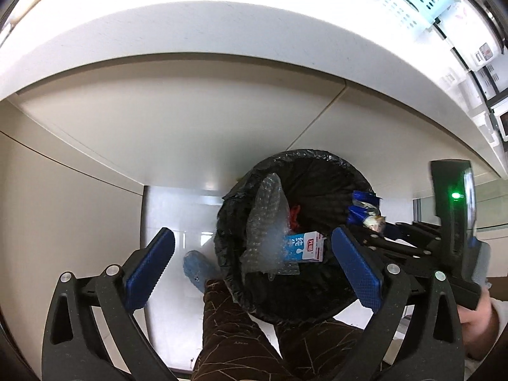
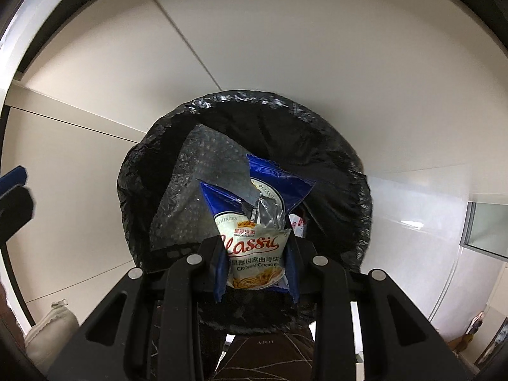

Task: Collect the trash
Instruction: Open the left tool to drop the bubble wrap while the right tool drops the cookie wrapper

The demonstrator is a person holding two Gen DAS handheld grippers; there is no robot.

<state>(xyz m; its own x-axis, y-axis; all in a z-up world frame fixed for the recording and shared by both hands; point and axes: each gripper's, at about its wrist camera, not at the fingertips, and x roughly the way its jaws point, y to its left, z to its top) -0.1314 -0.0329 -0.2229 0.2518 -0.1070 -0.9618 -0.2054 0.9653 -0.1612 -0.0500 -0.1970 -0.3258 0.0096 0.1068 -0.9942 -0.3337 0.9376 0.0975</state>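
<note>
A round bin lined with a black bag stands on the floor below both grippers. Inside lie bubble wrap, a blue-and-white milk carton and something red. My right gripper is shut on a torn blue-and-white cookie wrapper and holds it over the bin's mouth. The wrapper also shows in the left wrist view at the bin's right rim. My left gripper is open and empty, its blue pads either side of the bin.
A white table edge runs above the bin, with a light blue basket on it. The person's brown trouser leg and blue slipper are beside the bin. A cushion lies low left.
</note>
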